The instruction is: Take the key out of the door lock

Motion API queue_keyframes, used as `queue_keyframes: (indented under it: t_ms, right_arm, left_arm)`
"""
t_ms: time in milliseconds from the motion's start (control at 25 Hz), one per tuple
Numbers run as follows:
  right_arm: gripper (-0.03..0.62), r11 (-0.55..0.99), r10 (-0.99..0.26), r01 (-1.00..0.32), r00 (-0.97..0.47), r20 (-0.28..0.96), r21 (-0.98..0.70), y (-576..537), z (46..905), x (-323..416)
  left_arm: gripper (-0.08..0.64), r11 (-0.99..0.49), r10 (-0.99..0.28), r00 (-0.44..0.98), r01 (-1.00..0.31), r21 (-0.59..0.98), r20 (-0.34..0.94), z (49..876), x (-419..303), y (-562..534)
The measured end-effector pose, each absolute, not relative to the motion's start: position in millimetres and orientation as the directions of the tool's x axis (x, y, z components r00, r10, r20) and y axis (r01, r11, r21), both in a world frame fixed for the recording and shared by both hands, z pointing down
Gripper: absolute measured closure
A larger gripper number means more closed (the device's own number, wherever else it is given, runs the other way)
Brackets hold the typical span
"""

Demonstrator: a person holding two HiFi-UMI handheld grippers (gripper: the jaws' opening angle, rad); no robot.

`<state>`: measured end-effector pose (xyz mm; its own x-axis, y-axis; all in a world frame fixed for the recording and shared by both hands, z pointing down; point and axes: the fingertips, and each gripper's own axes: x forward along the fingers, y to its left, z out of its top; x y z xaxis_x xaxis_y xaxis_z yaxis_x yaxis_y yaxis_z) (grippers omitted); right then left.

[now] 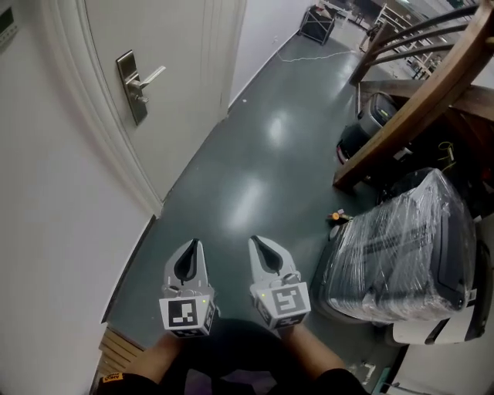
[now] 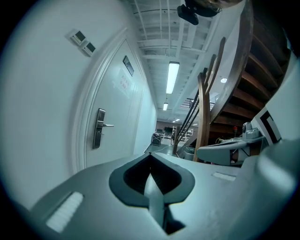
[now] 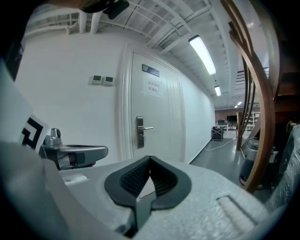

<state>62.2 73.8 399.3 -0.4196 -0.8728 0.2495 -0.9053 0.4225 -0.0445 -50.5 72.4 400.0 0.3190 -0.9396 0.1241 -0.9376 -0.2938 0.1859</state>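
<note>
A white door stands at the upper left of the head view, with a metal lock plate and lever handle. A small key seems to stick out below the lever, too small to make out well. The lock plate also shows in the left gripper view, and the lock plate in the right gripper view, some way ahead. My left gripper and right gripper hang side by side low over the floor, far from the door. Both are shut with nothing between the jaws.
A dark green floor runs along the corridor. A wooden stair rail slants at the right, with a plastic-wrapped machine under it and a round robot behind. A cart stands far down the hall.
</note>
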Motion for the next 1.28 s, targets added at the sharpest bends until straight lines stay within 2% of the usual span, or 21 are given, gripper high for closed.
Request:
queue_keyframes:
  t_ms: [240, 640, 960, 1080, 1280]
  right_arm:
    - [0.600, 0.440, -0.866, -0.898, -0.421, 0.271, 0.010, 5, 392, 15]
    - [0.600, 0.559, -0.804, -0.829, -0.538, 0.254, 0.015, -62, 396, -57]
    - [0.600, 0.648, -0.740, -0.762, -0.627, 0.246, 0.007, -125, 395, -78]
    - [0.600, 0.700, -0.696, -0.714, -0.681, 0.229, 0.002, -155, 398, -80]
    - [0.600, 0.796, -0.583, -0.604, -0.778, 0.233, -0.026, -206, 408, -78]
  left_arm:
    - [0.541, -0.255, -0.955, 0.279, -0.946, 0.202, 0.104, 402, -103, 10]
    - [0.541, -0.167, -0.982, 0.181, -0.970, 0.178, 0.061, 395, -167, -36]
    - [0.541, -0.048, -0.997, 0.058, -0.986, 0.159, 0.058, 395, -182, -83]
    - [0.541, 0.016, -0.997, -0.005, -0.991, 0.134, 0.078, 402, -184, -106]
    - [0.541, 0.121, -0.989, -0.101, -0.975, 0.186, 0.111, 406, -171, -156]
